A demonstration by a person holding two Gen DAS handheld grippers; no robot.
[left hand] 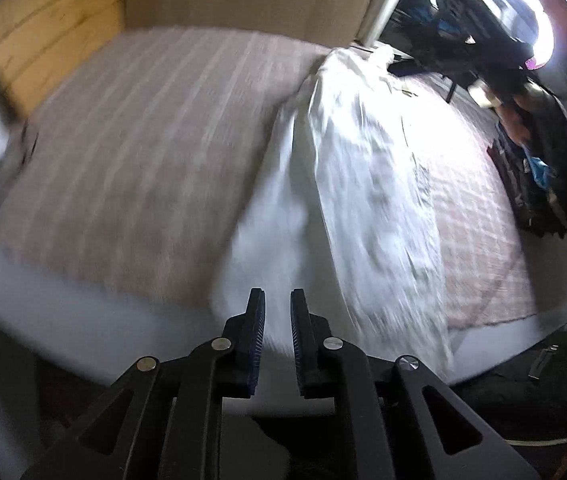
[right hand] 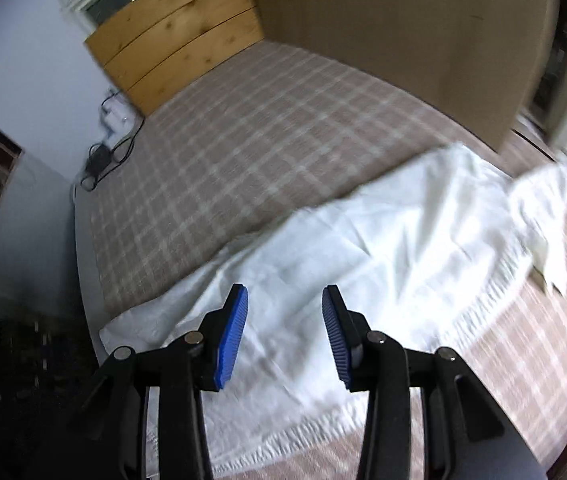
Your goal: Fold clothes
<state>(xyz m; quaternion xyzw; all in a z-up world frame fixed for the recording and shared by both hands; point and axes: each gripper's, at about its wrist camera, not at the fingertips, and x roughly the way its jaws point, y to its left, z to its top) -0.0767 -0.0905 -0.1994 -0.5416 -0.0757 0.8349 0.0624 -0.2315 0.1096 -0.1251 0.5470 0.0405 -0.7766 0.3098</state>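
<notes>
A white garment [left hand: 363, 168] with a fringed edge lies spread lengthwise on the pink plaid bedspread [left hand: 131, 152]. My left gripper [left hand: 277, 304] hovers over its near end, jaws a narrow gap apart, and nothing shows pinched between the blue pads. In the right wrist view the same white garment [right hand: 383, 232] runs from the bed's near corner to the far right. My right gripper [right hand: 285, 300] hangs above it, open and holding nothing. Both views are blurred.
A wooden headboard [right hand: 175, 40] and a tan panel [right hand: 403, 32] border the bed. Cables and a charger [right hand: 103, 152] lie past its left edge. A bright ring light [left hand: 523, 12], a black device held by a hand, and dark clothes [left hand: 531, 184] crowd the right side.
</notes>
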